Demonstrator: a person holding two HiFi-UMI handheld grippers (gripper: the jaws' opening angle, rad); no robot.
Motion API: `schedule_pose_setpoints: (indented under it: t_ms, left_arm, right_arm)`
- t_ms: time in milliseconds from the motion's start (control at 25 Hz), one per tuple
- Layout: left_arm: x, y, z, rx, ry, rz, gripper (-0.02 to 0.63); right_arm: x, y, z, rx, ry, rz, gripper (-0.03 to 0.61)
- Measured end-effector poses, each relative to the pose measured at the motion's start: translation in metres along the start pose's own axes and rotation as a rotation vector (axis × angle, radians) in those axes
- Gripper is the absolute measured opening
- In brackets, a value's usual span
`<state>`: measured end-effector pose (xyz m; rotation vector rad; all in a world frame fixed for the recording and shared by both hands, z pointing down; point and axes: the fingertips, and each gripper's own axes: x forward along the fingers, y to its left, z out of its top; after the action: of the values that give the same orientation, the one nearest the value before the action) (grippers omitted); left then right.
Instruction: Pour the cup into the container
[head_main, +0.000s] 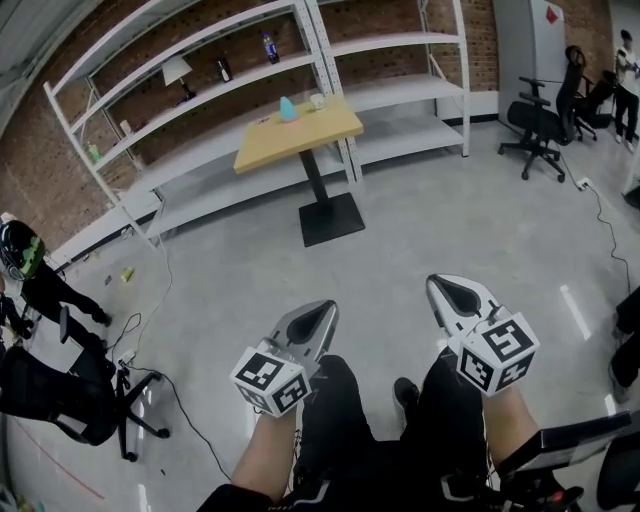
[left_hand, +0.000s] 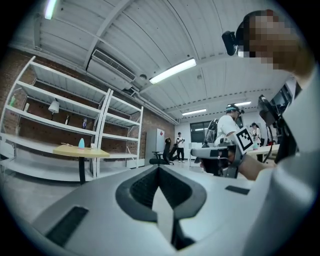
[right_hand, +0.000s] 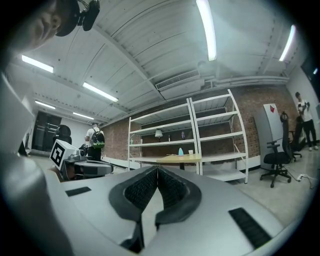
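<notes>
Head view, and we start far left of the counter: a person in black (head_main: 45, 285) stands by the long white shelves (head_main: 200, 160). A lamp (head_main: 178, 72) and a bottle (head_main: 270, 47) sit up on those shelves, behind the counter.

Now the counter (head_main: 330, 128) itself, a yellow top on a single black post, out on the grey floor. Two things are on it, up at its far edge: a blue vessel (head_main: 288, 108) and, just to the right of it, the white cup (head_main: 318, 100). They are upright and near each other, whether they touch is too small to tell. To the right of the counter, well apart from it, is a black office chair (head_main: 540, 125).

Both claws are well short of the counter, low in the picture over the wearer's dark trousers and pointing toward it. The left claw (head_main: 328, 306) is empty. In the left gripper view its jaws are pressed together with nothing between them (left_hand: 159, 168). The counter shows small off to its left, blue vessel (left_hand: 81, 144) and cup (left_hand: 93, 145) on top.

The right claw (head_main: 438, 283) sits a touch nearer the counter than its partner. In the right gripper view its jaws meet tip to tip (right_hand: 157, 169), nothing held. Here the counter lies just beyond the tips, a shade right, with the blue vessel (right_hand: 181, 151) and cup (right_hand: 190, 152) side by side.
</notes>
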<state>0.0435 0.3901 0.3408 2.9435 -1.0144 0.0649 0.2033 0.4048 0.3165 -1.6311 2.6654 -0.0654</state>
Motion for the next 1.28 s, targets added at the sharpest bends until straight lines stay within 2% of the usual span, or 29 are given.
schedule_pose_setpoints:
  t_ms: [200, 680, 1040, 1280]
  left_arm:
    - [0.025, 0.067, 0.000, -0.013, -0.009, 0.039, -0.002]
    - [0.085, 0.260, 0.014, -0.010, -0.044, 0.113, -0.002]
    - [0.163, 0.383, 0.024, -0.007, -0.046, 0.102, -0.002]
    - [0.226, 0.454, 0.037, 0.025, -0.040, 0.083, -0.002]
  right_arm:
    - [0.078, -0.020, 0.008, -0.003, -0.008, 0.030, 0.002]
    - [0.286, -0.057, 0.018, -0.033, -0.004, 0.071, 0.002]
    - [0.422, -0.108, 0.026, -0.028, -0.008, 0.073, 0.002]
    - [0.512, -0.152, 0.028, -0.003, -0.025, 0.079, 0.002]
